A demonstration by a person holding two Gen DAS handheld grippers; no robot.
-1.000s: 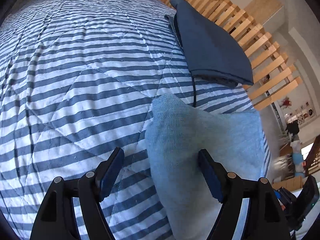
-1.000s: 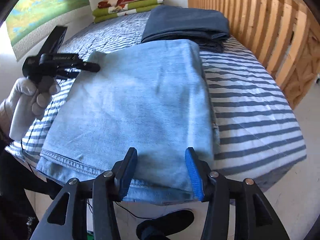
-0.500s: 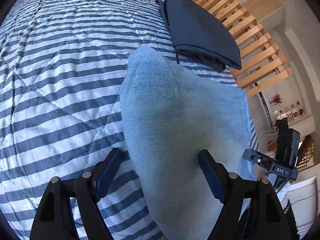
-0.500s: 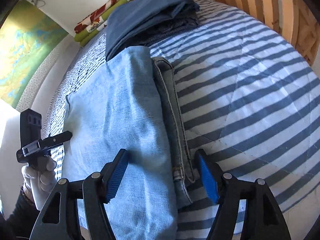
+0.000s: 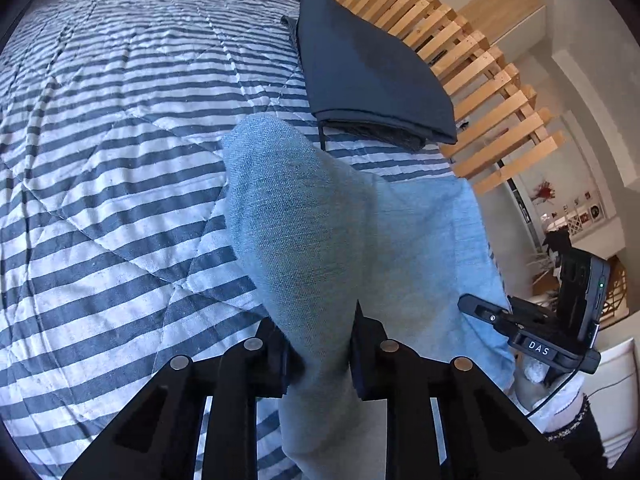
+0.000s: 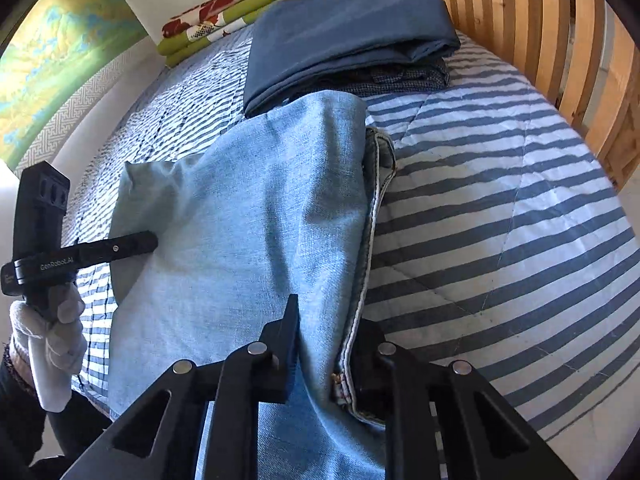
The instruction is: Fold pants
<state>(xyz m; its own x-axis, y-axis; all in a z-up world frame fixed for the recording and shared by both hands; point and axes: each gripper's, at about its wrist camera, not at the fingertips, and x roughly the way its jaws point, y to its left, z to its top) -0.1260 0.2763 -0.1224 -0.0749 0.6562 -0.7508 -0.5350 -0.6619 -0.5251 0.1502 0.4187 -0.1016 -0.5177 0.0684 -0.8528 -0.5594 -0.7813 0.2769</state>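
Note:
Light-blue jeans (image 5: 360,220) lie folded on the striped bed quilt (image 5: 120,120). My left gripper (image 5: 320,344) is closing its jaws on a raised ridge of the denim at its left edge, and the pads press on the cloth. In the right wrist view my right gripper (image 6: 328,332) is also closing, pinching the jeans (image 6: 240,220) at the edge where the waistband seam shows. The left gripper (image 6: 148,242) appears there too, held by a gloved hand (image 6: 52,328) at the jeans' far left side. The right gripper (image 5: 472,306) shows at the right edge of the left wrist view.
A stack of folded dark-blue pants (image 6: 344,40) lies just beyond the jeans, next to a slatted wooden bed rail (image 6: 560,40). Folded green and red cloths (image 6: 224,12) lie at the head of the bed. The quilt (image 6: 500,200) runs out to the right.
Both pairs of jaws stood wide apart astride the denim and have now pinched together on it. The right gripper moved from the front hem to the jeans' right edge.

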